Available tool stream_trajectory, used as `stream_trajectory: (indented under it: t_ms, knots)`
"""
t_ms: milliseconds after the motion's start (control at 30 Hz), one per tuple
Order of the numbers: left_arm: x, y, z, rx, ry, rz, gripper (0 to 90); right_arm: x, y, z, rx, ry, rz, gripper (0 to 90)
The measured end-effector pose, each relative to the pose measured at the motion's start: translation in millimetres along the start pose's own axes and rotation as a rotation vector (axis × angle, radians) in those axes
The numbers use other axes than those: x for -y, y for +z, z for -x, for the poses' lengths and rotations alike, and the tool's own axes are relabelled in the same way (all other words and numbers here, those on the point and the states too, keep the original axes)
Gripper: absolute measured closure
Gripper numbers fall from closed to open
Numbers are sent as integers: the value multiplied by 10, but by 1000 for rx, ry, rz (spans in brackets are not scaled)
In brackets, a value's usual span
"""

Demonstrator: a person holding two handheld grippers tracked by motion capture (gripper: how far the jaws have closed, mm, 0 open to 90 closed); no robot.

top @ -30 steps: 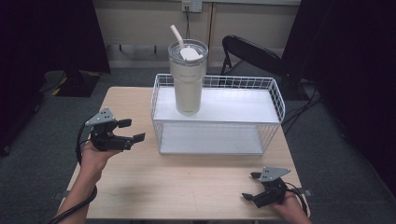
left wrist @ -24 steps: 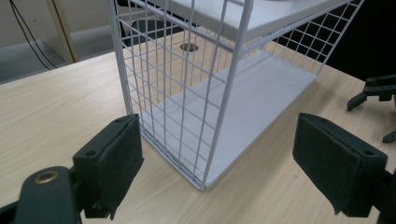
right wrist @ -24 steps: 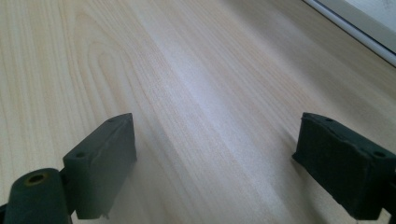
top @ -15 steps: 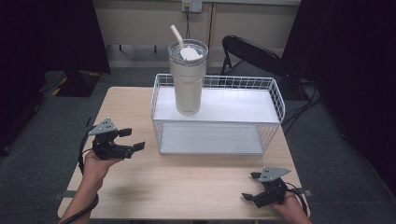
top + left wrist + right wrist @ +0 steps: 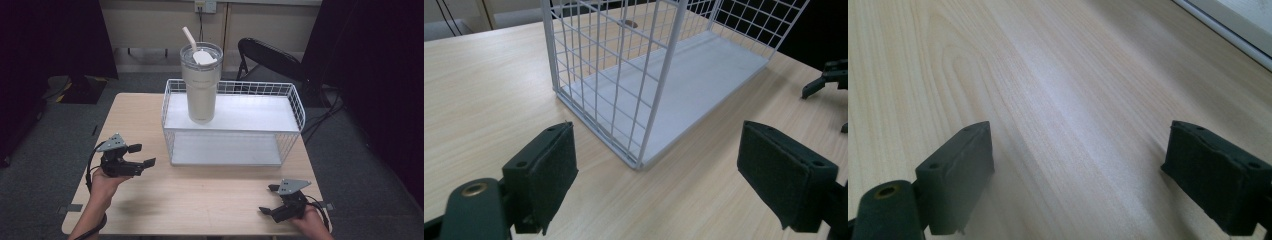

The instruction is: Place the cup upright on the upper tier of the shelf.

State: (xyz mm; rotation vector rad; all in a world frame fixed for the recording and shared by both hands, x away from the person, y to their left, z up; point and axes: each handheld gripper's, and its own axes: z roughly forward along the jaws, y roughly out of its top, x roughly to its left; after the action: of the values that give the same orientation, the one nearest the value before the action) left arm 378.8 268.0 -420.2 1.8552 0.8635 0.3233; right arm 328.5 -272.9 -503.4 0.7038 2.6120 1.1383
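Observation:
A tall cream tumbler with a lid and straw stands upright on the top shelf of a white wire rack, toward its left end. My left gripper is held open just left of the rack's front left corner, jaws pointing right. In the left gripper view that gripper faces the rack's near corner post, with nothing between its pads. My right gripper rests open near the table's front right edge. In the right gripper view it has bare tabletop between its jaws.
The wooden table carries the rack at its back middle. The rack's lower shelf holds nothing. A black chair stands behind the table. The right gripper shows far off in the left gripper view.
My left gripper has come down and toward the near edge of the table, staying open. The right gripper and the tumbler have not moved.

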Motion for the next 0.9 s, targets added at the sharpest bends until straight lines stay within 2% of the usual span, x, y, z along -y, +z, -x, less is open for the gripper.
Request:
stream_trajectory:
  t_ms: [400, 900]
  knots:
    - [198, 23, -3, 0, -3, -22, 158, 0, -1, 1, 0, -1, -1, 117]
    - [389, 82, 8, 1, 14, -61, 157, 0, -1, 0, 0, -1, -1, 117]
